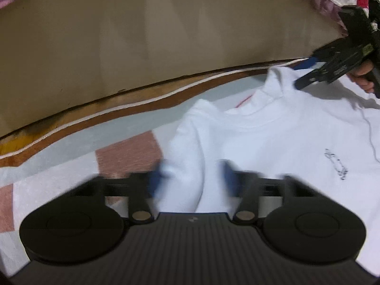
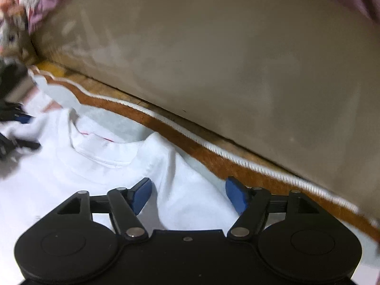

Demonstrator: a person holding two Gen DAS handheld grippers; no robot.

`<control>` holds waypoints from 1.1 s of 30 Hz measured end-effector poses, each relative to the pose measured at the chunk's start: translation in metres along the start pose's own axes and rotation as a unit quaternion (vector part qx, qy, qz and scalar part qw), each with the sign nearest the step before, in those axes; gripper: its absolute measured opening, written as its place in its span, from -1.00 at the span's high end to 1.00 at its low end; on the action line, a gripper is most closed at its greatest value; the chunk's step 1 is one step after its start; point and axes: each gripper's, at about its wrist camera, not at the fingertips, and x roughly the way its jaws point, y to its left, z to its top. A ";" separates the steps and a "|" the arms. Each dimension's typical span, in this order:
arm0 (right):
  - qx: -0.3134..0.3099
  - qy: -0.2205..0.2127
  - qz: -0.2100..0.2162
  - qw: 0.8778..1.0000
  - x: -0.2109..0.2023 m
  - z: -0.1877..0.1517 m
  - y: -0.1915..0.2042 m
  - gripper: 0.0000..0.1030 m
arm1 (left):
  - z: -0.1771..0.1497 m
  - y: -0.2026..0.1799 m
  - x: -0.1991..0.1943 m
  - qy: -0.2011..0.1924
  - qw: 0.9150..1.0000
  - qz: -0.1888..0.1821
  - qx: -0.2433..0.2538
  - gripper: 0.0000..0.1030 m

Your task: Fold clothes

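White sweatshirt (image 1: 273,142) lies front up on a pale blue and pink mat (image 1: 71,166), collar toward a tan wall (image 1: 142,35), so basically nothing looks folded yet. Both shoulders are a bit rumpled. The left gripper (image 1: 192,178) has its jaws spread wide with one shoulder sitting in the gap, not pinched. Same deal on the other side: the right gripper (image 2: 188,196) is also spread over the opposite shoulder, blue pads (image 2: 142,196) either side of the fabric, nothing clamped. My guess is this is just the grab-both-shoulders stage. Sleeves and hem aren't in view, so can't say how they lie. All the actual folds seem left to do.
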 end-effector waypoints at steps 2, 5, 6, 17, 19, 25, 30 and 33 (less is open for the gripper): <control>-0.028 -0.014 -0.009 0.999 -0.003 0.002 0.013 0.92 | 0.001 -0.015 -0.002 -0.010 0.999 0.027 0.027 0.88; -0.066 -0.056 -0.034 0.996 -0.018 0.006 0.031 0.92 | 0.006 -0.030 -0.013 -0.042 0.994 0.088 0.057 0.89; -0.070 -0.079 -0.050 0.993 -0.025 0.008 0.032 0.92 | 0.010 -0.032 -0.016 -0.053 0.991 0.104 0.059 0.89; 0.037 -0.084 -0.084 0.992 -0.032 0.013 -0.003 0.47 | 0.037 -0.011 0.035 -0.023 0.981 0.192 0.013 0.36; 0.099 -0.118 -0.077 0.985 -0.061 -0.012 -0.027 -0.05 | 0.028 -0.012 0.019 -0.022 0.978 0.207 0.005 -0.24; 0.316 -0.085 -0.125 0.937 -0.153 -0.127 -0.116 -0.12 | -0.017 -0.007 -0.040 -0.005 0.976 0.218 -0.026 -0.24; 0.470 -0.068 -0.101 0.874 -0.215 -0.232 -0.103 -0.13 | -0.072 0.019 -0.083 0.014 0.961 0.243 -0.133 -0.34; 0.538 -0.086 -0.051 0.837 -0.219 -0.279 -0.077 -0.14 | -0.090 0.032 -0.104 0.002 0.949 0.254 -0.187 -0.34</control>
